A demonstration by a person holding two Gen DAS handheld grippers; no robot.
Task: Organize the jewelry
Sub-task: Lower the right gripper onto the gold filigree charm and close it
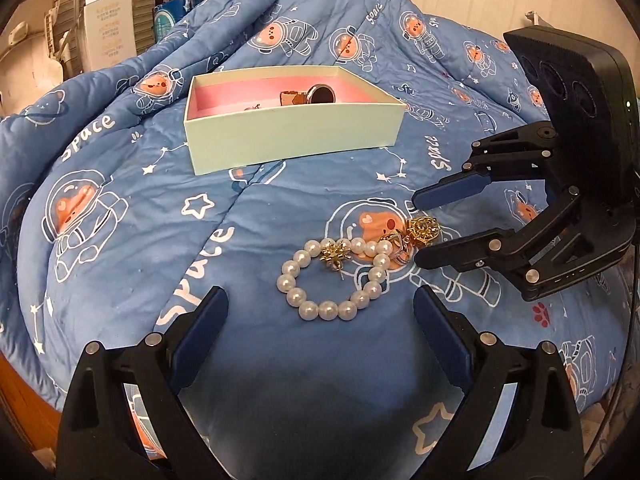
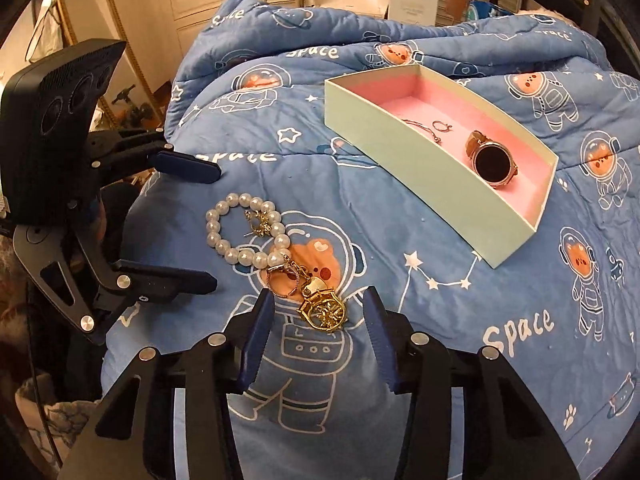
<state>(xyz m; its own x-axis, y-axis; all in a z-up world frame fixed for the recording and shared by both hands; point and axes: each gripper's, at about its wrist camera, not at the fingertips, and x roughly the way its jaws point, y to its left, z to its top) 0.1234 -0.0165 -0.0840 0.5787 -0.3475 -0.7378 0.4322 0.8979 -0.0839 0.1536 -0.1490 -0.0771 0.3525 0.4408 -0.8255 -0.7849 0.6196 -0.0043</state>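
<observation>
On the blue quilt (image 1: 132,240) lay a pearl bracelet (image 1: 334,278), with a gold starburst earring (image 1: 335,257) resting across its top beads and a thin ring (image 2: 283,282) touching its end bead. Just beside the ring sat a gold openwork ring (image 2: 323,309). Farther back stood a pale green box (image 2: 440,184) with a pink lining, holding a watch (image 2: 493,165), a small ring (image 2: 441,125) and a fine chain (image 2: 424,130). Both claws were open and held nothing. The left claw (image 1: 320,312) hovered with its tips either side of the bracelet's near edge, not touching it. The right claw (image 2: 320,332) straddled the gold openwork ring, its pads (image 2: 256,344) apart from the metal.
</observation>
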